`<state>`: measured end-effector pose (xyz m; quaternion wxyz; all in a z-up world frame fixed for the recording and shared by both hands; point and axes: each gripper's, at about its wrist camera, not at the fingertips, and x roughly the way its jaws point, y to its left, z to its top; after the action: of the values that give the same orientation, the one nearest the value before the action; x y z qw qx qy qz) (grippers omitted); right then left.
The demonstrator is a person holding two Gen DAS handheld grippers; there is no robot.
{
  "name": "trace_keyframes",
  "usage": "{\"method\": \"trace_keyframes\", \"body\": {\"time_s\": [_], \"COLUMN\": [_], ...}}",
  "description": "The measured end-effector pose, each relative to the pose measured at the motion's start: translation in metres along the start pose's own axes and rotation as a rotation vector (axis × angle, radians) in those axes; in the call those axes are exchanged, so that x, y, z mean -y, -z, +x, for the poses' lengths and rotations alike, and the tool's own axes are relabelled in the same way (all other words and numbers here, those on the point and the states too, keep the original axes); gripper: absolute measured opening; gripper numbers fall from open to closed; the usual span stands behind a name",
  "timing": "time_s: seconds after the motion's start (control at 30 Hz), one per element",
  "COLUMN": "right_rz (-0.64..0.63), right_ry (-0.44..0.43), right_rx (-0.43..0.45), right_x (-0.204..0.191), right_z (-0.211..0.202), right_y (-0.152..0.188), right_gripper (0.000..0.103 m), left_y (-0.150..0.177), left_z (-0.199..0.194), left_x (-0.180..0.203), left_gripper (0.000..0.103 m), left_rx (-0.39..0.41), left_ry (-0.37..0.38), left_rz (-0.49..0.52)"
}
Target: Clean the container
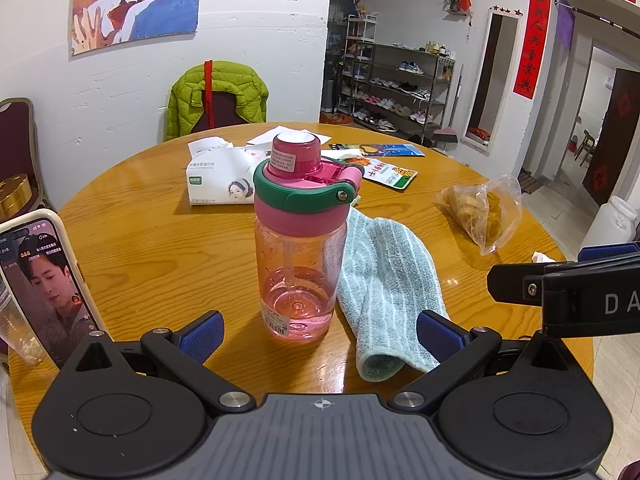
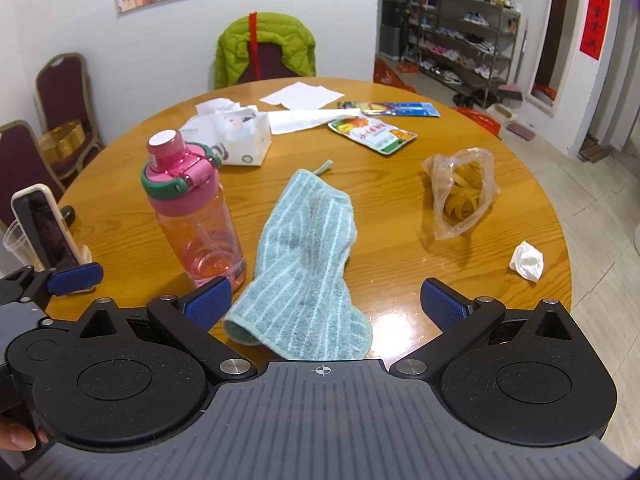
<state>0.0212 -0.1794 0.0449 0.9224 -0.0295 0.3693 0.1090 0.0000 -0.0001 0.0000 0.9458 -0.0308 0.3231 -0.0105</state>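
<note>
Both grippers gape wide, ribbed blue pads bare: left gripper (image 1: 318, 334) faces the translucent pink bottle (image 1: 298, 236), upright on the glossy wooden surface (image 1: 160, 240); right gripper (image 2: 326, 306) hangs over the striped teal terry cloth (image 2: 308, 268) rumpled just beside the bottle.

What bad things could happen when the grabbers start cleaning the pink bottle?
The pink bottle is tall and stands free, so a nudge from the open left gripper might tip it toward the phone. The cloth lies against the bottle's base, so the right gripper pulling it could drag the bottle.
</note>
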Motion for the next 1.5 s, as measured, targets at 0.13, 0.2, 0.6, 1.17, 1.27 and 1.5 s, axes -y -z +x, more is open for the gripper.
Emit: {"method": "trace_keyframes", "body": {"time_s": [0.13,0.2,0.6,1.17,1.27,1.5], "right_rz": [0.001,0.001,-0.004,-0.003,-0.002,-0.001], "right_ry": [0.0,0.0,-0.001,-0.002,-0.002,-0.004], "right_rx": [0.0,-0.001,-0.007,-0.009,-0.009,-0.014], "right_x": [0.002,0.001,-0.006,-0.007,-0.007,-0.008], "right_z": [-0.001,0.001,0.007,0.007,0.007,0.006], "right_y": [0.0,0.001,0.003,0.002,0.001,0.0], "right_gripper": [0.103,0.103,0.103,0.103,0.103,0.103], "left_y": [0.0,0.0,0.001,0.001,0.001,0.003], "left_z": [0.0,0.0,0.0,0.001,0.001,0.003], "left_x": [0.0,0.001,-0.001,-0.002,-0.002,-0.002], "left_gripper": [0.102,0.102,0.102,0.102,0.102,0.102], "left_rx": [-0.001,-0.001,-0.004,-0.004,-0.003,-0.005], "left_ry": [0.001,0.001,0.003,0.003,0.003,0.003], "left_rz": [0.0,-0.001,0.002,0.001,0.001,0.0]}}
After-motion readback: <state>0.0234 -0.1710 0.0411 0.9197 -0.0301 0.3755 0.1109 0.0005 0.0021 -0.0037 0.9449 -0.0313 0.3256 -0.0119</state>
